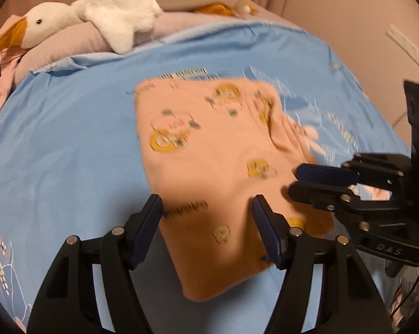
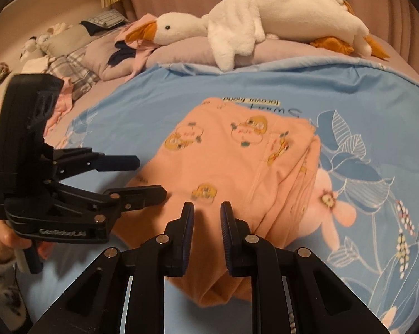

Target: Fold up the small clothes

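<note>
Two claws hover over one folded peach garment (image 1: 209,150) on the blue sheet (image 1: 70,144). Left claw (image 1: 206,203) first: its jaws stand wide, nothing between the pads, and the garment lies just ahead of and below its tips, the near edge running under the gap. Right claw (image 2: 207,208) now: jaws narrow, only a slim gap between the pads, and nothing is pinched there; the cloth lies below and ahead, not gripped as far as the blurred view lets me tell. From the left camera, the right claw (image 1: 293,179) comes in from the right side, tips over the garment's right edge. From the right camera, the left claw (image 2: 151,175) reaches in from the left, tips at the garment's left edge, with a hand (image 2: 0,236) gripping its handle. Garment folded in layers, stacked edges showing on the right claw's right side. Far beyond both claws, a white plush goose (image 2: 265,19) sprawls on pink bedding (image 2: 181,53).
</note>
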`<move>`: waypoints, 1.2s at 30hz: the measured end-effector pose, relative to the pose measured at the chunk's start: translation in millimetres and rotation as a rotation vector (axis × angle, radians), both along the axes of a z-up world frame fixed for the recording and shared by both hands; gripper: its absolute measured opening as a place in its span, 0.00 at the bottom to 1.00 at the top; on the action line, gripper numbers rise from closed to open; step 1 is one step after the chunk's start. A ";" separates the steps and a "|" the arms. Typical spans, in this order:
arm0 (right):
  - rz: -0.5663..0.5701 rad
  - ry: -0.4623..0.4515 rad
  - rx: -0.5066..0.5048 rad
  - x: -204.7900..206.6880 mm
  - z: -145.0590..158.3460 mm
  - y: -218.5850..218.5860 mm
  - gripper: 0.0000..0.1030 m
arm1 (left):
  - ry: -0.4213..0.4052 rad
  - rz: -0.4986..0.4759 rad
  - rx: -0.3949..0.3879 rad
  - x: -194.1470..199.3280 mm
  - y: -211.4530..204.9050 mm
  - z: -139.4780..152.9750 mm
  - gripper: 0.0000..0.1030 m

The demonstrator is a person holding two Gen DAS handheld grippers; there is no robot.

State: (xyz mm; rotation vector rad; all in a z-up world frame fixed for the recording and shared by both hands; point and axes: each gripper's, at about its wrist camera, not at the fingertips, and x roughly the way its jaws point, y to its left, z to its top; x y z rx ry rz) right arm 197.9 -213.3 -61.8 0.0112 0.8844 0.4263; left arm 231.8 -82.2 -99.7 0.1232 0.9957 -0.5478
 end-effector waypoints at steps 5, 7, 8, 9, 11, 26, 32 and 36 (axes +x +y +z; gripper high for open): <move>-0.020 0.079 -0.030 6.5 -29.5 3.8 0.18 | 0.001 -0.008 0.038 0.8 -6.0 -16.3 0.68; -0.028 0.091 -0.002 8.7 -28.3 1.0 0.18 | 0.009 -0.008 0.020 1.1 -2.5 -13.3 0.68; -0.033 0.101 0.026 9.6 -25.5 -2.4 0.19 | 0.023 -0.001 -0.008 3.3 2.9 -10.1 0.68; -0.037 0.107 0.049 8.9 -22.9 -5.0 0.20 | 0.032 0.008 -0.028 4.5 6.9 -7.7 0.68; -0.048 0.115 0.125 6.7 -16.3 -15.9 0.27 | 0.047 0.052 -0.086 9.7 22.1 -1.2 0.70; -0.237 0.228 0.363 34.0 -36.5 -84.0 0.70 | 0.227 0.166 -0.323 58.6 46.6 -20.5 0.72; -0.199 0.233 0.414 54.7 -44.1 -74.9 0.70 | 0.245 0.126 -0.385 69.6 31.3 -23.9 0.70; -0.185 0.222 0.445 65.8 -47.3 -69.5 0.67 | 0.236 0.121 -0.390 72.4 21.1 -24.8 0.70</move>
